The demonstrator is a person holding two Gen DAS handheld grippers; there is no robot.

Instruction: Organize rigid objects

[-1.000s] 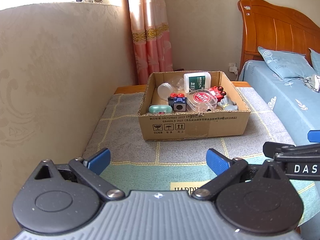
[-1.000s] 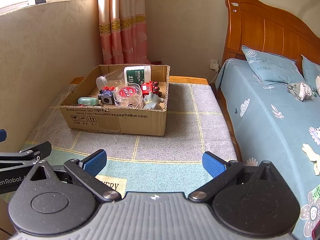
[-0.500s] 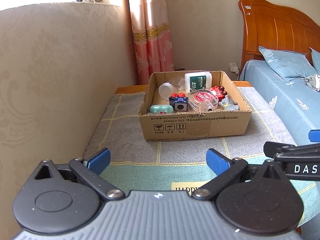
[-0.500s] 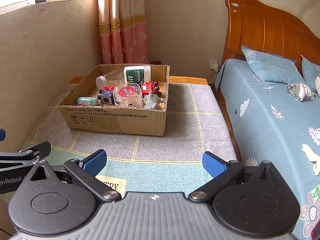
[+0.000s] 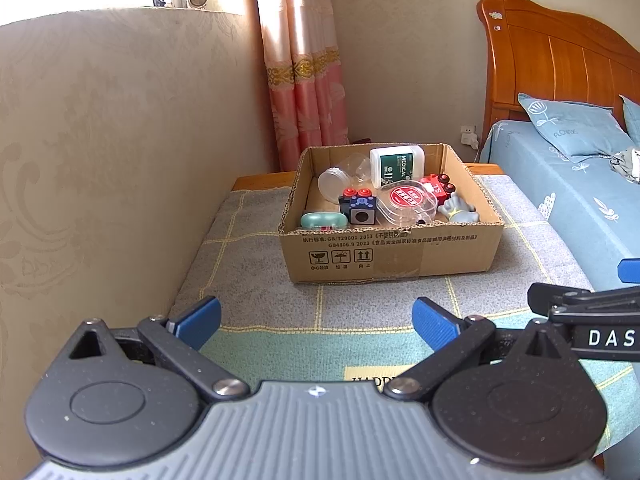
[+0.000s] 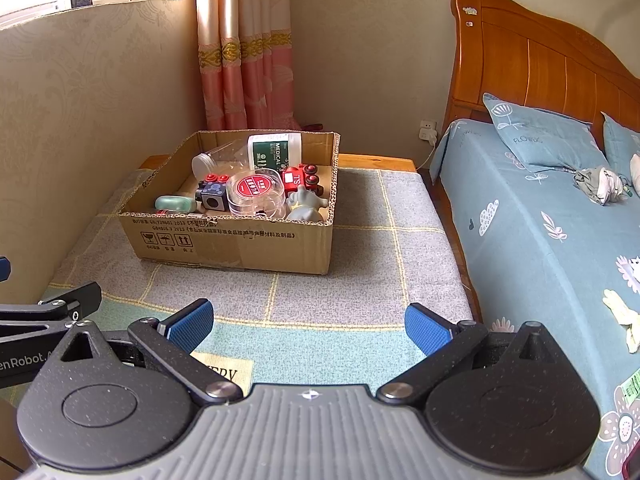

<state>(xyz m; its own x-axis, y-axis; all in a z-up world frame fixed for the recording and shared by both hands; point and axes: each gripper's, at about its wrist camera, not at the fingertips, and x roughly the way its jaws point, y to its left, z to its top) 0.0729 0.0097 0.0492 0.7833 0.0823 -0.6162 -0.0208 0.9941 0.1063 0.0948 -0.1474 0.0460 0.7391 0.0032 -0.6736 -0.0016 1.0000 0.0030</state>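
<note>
Both grippers unchanged, left gripper (image 5: 316, 320), right gripper (image 6: 308, 326), fingers spread, empty.

I count one box (image 5: 394, 254) on the counter (image 5: 256, 296). In it: one white bottle (image 5: 396, 165), one clear jar (image 5: 340, 178), one round red-labelled tub (image 5: 407, 203), one cube (image 5: 359, 210), one green case (image 5: 324, 221), one red toy truck (image 5: 438, 186), one grey hand figure (image 5: 458, 210). Two tools: left (image 5: 316, 320), right (image 6: 308, 326).

You're in a home bedroom: wooden bed (image 6: 532, 216) at 3 o'clock, pink curtain (image 6: 244, 52) at 12 o'clock.
</note>
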